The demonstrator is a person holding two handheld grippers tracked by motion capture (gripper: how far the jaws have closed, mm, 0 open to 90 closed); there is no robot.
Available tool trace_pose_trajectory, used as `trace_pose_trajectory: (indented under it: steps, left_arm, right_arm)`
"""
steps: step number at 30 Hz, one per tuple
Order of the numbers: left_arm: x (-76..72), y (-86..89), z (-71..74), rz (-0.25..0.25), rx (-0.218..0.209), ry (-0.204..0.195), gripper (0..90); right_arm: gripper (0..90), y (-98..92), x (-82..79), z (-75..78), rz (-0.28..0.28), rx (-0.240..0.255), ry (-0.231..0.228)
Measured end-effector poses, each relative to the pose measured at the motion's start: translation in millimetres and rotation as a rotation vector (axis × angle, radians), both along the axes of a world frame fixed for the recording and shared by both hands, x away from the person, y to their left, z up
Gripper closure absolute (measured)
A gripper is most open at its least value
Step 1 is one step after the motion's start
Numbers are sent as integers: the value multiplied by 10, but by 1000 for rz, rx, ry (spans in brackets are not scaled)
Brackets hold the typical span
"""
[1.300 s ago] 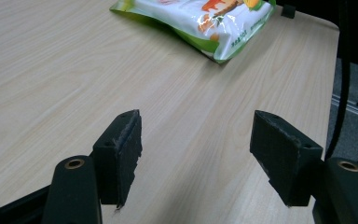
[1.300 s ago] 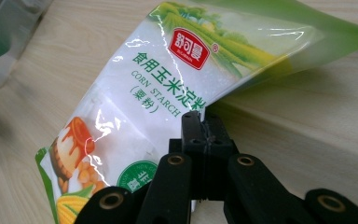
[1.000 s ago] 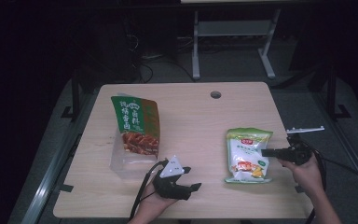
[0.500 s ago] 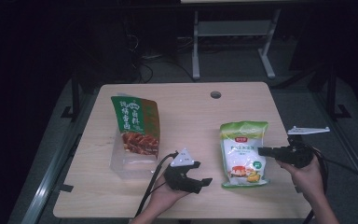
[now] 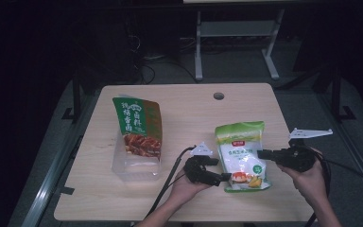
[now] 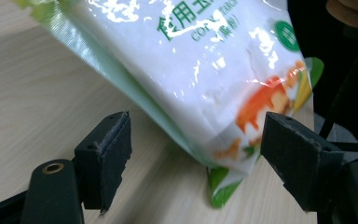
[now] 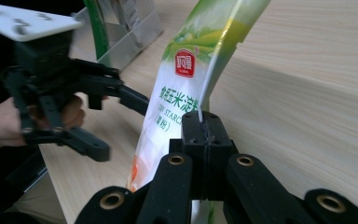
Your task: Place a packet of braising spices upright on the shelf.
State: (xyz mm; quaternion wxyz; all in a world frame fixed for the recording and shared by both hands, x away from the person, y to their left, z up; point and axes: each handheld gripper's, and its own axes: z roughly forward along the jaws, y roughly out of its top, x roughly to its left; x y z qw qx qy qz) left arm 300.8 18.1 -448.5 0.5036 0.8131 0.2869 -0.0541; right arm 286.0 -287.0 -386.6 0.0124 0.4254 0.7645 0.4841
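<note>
- The right tool [image 5: 263, 153] is clamping the side edge of the corn starch bag [image 5: 242, 153], lifting that side off the surface [image 5: 189, 109].
- The left tool [image 5: 220, 169] has just been opening; compared with a second ago it is now at the bag's lower corner, jaws spread wide with the corner between them, untouched.
- Likely next: a second grip.
- Beyond the left tool, a red-and-green snack pouch [image 5: 137, 127] is standing in a clear plastic bin [image 5: 134, 165], well apart, blocking nothing.

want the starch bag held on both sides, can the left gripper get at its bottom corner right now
Probably yes. The left gripper is open, the starch bag hangs just ahead of its jaws with nothing between, and the right gripper pinches the opposite edge.
</note>
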Motion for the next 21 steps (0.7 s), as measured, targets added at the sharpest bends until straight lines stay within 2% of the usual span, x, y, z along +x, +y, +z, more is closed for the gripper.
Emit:
trace_pose_trajectory:
  steps: [2, 3, 4, 5, 6, 7, 10, 12, 13, 15, 16, 17, 18, 19, 20, 21]
  left_arm:
    - [41, -35, -10, -20, -23, 29, 285]
    - [61, -59, -9, -19, -35, 49, 336]
    - [61, -59, -9, -19, -35, 49, 399]
    - [70, -52, -7, -15, -52, 54, 399]
    - [79, -41, 0, -6, -62, 68, 453]
    - [83, -2, 26, -2, -62, 55, 527]
    - [73, 42, 66, 12, -69, 38, 636]
    - [63, 89, 117, 32, -69, 15, 667]
    - [49, 131, 166, 56, -70, -2, 712]
    - [49, 158, 188, 64, -66, -10, 737]
    - [48, 187, 210, 73, -60, -18, 737]
    - [32, 241, 256, 86, -44, -47, 755]
    - [32, 241, 256, 86, -44, -47, 762]
    - [14, 290, 298, 97, -18, -81, 766]
    - [14, 290, 298, 97, -18, -81, 772]
    - [-14, 343, 339, 102, 21, -126, 774]
  right_arm:
    - [898, 26, -11, 19, 16, 0, -11]
    - [898, 64, -20, 44, 28, -2, -22]
    - [898, 64, -20, 44, 28, -2, -22]
    - [898, 77, -21, 53, 33, -1, -30]
    - [897, 97, -26, 69, 41, -4, -36]
    - [898, 122, -34, 88, 43, -9, -47]
    - [898, 155, -46, 110, 45, 9, -54]
    - [898, 168, -46, 115, 50, 13, -62]
    - [898, 215, -50, 131, 53, 12, -80]
    - [897, 269, -48, 137, 58, 17, -93]
    - [897, 269, -48, 137, 58, 17, -93]
    - [897, 318, -42, 130, 67, 25, -102]
    - [897, 318, -42, 130, 67, 25, -102]
    - [896, 364, -28, 117, 73, 35, -107]
    - [896, 364, -28, 117, 73, 35, -107]
    - [895, 418, -21, 102, 83, 38, -114]
